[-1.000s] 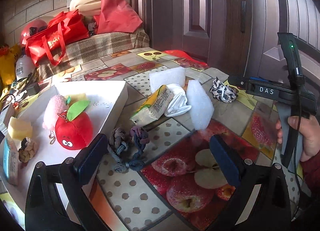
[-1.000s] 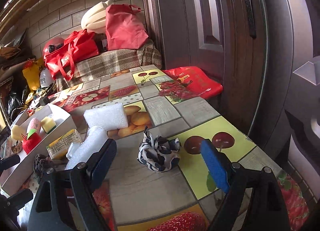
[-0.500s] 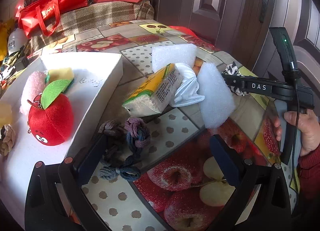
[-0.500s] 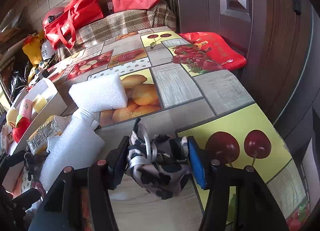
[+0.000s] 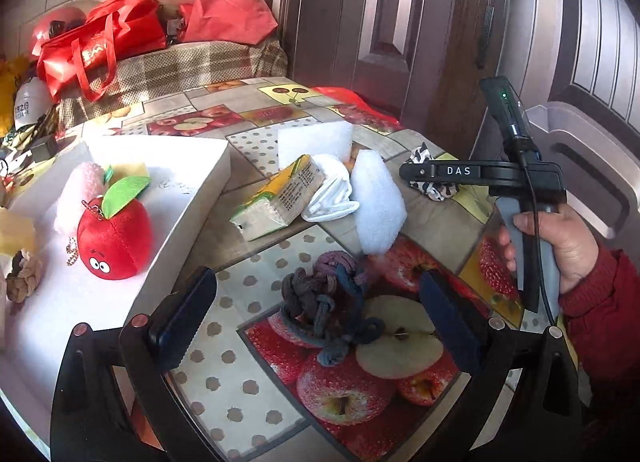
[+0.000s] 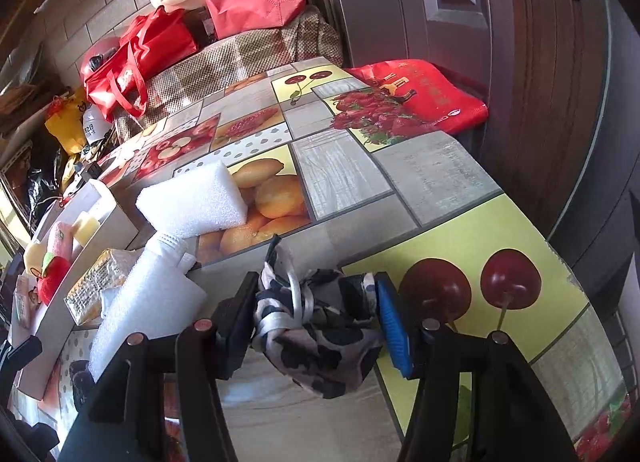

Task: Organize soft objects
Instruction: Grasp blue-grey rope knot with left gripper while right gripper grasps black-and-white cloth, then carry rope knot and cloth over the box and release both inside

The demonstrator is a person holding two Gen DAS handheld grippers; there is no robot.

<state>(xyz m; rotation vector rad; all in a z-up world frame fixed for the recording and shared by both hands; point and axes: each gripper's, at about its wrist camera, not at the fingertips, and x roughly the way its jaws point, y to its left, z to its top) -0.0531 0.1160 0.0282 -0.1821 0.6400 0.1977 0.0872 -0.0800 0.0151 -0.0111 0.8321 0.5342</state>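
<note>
Beside the white box (image 5: 188,182) on the fruit-print tablecloth (image 6: 440,182), the soft things lie in a loose row. Inside the box sit a red apple plush (image 5: 114,238) with a green leaf, a pink fuzzy toy (image 5: 78,194) just behind it, and a brown hair tie (image 5: 22,276) nearer the box's left end. Just right of the box lie a yellow tissue pack (image 5: 280,198), a crumpled white cloth (image 5: 332,194) touching the pack, and two white foam blocks, one (image 5: 378,202) leaning against the cloth and the other (image 5: 314,140) behind the pack, farther from the box.

Farther right from the box, the right gripper (image 6: 316,310) has just been closing and is now clenched on a black-and-white spotted scrunchie (image 6: 320,326), its pads pressing the fabric from both sides. A hand (image 5: 560,238) in a red sleeve (image 5: 608,302) holds that gripper's handle.

Near the box's front corner, the left gripper (image 5: 316,302) stands released with its jaws spread wide, and a knotted grey and purple rope toy (image 5: 320,294) lies on the cloth between the fingers, touching neither.
</note>
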